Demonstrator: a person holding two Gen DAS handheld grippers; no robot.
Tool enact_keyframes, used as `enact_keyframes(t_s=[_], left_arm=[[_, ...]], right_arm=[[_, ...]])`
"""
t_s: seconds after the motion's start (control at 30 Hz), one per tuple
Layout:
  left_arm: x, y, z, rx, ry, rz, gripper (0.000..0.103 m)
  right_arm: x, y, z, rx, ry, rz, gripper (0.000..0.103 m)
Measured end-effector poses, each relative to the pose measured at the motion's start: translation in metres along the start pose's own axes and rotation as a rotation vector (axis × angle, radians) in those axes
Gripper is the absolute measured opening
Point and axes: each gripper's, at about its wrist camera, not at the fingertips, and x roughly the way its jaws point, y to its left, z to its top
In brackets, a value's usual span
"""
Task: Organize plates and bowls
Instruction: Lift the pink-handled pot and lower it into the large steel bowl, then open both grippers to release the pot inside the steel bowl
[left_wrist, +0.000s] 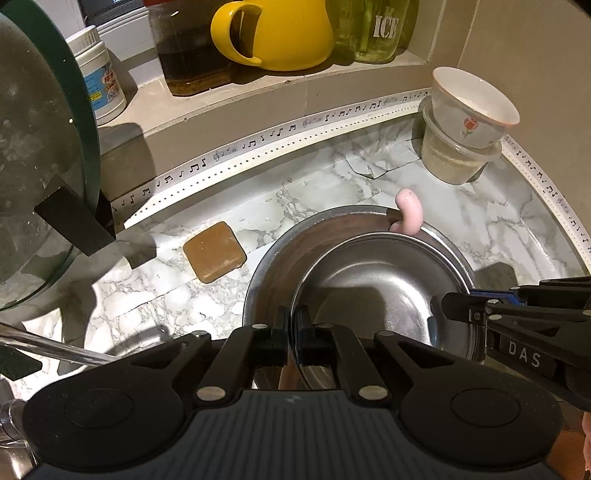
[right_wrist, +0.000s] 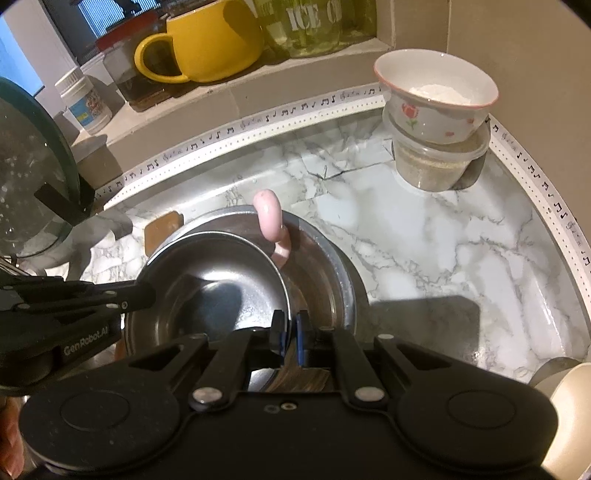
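A small steel bowl sits tilted inside a larger steel basin on the marble counter. My left gripper is shut on the small bowl's left rim. My right gripper is shut on its right rim; it also shows in the left wrist view. The small bowl and basin show in the right wrist view, with the left gripper at the bowl's left edge. A pink hook hangs on the basin's far rim.
A flowered ceramic bowl rests on a lidded plastic tub at the back right. A brown soap bar lies left of the basin. A glass pot lid stands at left. A yellow mug and jars line the ledge.
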Motion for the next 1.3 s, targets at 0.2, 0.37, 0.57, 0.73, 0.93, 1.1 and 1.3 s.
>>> enact_keyframes(t_s=[0.2,0.37,0.57,0.73,0.93,1.1,1.3], left_arm=[[0.004,0.003,0.0,-0.012,0.017,-0.003,0.004],[0.004,0.003,0.0,-0.006,0.019,-0.008,0.004],[-0.001,0.005,0.003,-0.008,0.014,-0.015,0.004],[-0.007,0.003,0.002,0.003,0.011,-0.012,0.006],[-0.021,0.003,-0.001,0.006,0.012,-0.052,0.006],[-0.04,-0.007,-0.005,0.029,-0.004,-0.078,0.006],[-0.064,-0.02,-0.013,0.063,-0.032,-0.111,0.006]], right_arm=[[-0.001,-0.001,0.002,0.0,0.003,0.008,0.009],[-0.003,-0.001,0.003,0.019,-0.003,0.024,0.016],[-0.005,0.0,0.003,0.019,-0.005,0.012,0.021],[-0.013,0.0,0.002,0.011,-0.012,0.026,0.03],[-0.028,0.001,-0.003,-0.004,-0.023,0.041,0.032],[-0.046,0.001,-0.007,-0.014,-0.047,0.051,0.036],[-0.069,0.001,-0.015,-0.025,-0.072,0.06,0.038]])
